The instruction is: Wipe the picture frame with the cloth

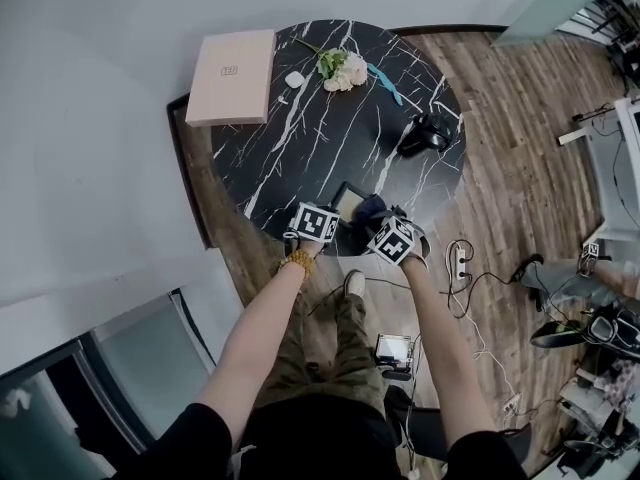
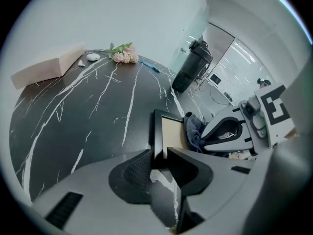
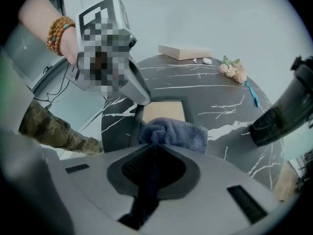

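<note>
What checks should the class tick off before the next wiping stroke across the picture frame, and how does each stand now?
1. Grip of left tool on picture frame edge: ok.
2. Grip of right tool on cloth: ok.
3. Cloth touching the frame: ok.
4. Frame lying flat on table: cannot tell.
5. Path clear of black bottle: ok.
</note>
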Available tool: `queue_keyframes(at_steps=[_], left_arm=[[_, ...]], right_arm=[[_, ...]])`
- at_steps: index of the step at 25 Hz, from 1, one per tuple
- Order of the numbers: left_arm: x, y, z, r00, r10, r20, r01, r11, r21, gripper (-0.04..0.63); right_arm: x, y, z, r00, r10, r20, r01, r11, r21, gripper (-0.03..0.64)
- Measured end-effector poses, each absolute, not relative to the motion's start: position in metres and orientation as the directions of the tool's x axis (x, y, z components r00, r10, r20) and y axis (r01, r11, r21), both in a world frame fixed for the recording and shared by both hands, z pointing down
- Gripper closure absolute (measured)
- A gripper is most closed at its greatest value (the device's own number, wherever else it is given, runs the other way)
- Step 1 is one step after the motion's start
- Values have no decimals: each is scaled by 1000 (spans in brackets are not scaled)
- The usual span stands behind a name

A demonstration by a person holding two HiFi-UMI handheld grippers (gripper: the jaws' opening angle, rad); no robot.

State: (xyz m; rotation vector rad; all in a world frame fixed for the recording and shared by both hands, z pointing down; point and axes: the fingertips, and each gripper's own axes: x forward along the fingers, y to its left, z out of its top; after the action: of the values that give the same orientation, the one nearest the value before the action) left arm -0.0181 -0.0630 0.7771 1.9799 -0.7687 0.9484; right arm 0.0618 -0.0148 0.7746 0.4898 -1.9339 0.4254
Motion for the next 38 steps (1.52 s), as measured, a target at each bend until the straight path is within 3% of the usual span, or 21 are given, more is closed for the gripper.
queue_keyframes(at_steps=[4, 7, 12, 14, 18, 30, 32, 34, 36, 38], left_arm=[[-17, -63, 777, 535, -174, 826, -764, -518, 385, 491], [-19, -64, 774, 538, -177, 824, -763, -517, 387, 491], [-17, -65, 775, 543, -172, 822, -759, -521, 392, 491], [-17, -64, 775, 543, -168, 823, -759, -519, 394, 491], [-18, -64, 776, 535, -169, 828, -760, -526, 383, 491], [-16, -64, 774, 515, -176, 839, -774, -516, 367, 491], [-16, -65, 772, 499, -204, 842, -771, -549, 324, 487], [-21, -62, 770, 479, -232, 847, -745, -617, 253, 466], [-27, -50, 767, 477, -248, 843, -721, -659, 215, 413], [-26, -41, 752, 519, -309, 797, -721, -659, 214, 411]], right_arm=[[56, -35, 753, -446, -232, 864, -518, 855, -38, 586], [62, -48, 765, -431, -261, 864, -589, 807, -50, 454], [48, -53, 767, -492, -253, 833, -655, 738, -163, 562], [29, -52, 764, -529, -226, 818, -620, 761, -190, 566], [8, -49, 774, -485, -172, 858, -540, 830, -139, 569], [59, -14, 775, -447, -157, 881, -577, 803, -150, 575], [54, -22, 760, -493, -233, 838, -564, 819, -104, 561], [52, -32, 735, -584, -386, 714, -620, 780, -85, 488], [65, -34, 712, -618, -523, 586, -701, 705, -110, 489], [82, -30, 699, -606, -598, 525, -743, 662, -104, 489]])
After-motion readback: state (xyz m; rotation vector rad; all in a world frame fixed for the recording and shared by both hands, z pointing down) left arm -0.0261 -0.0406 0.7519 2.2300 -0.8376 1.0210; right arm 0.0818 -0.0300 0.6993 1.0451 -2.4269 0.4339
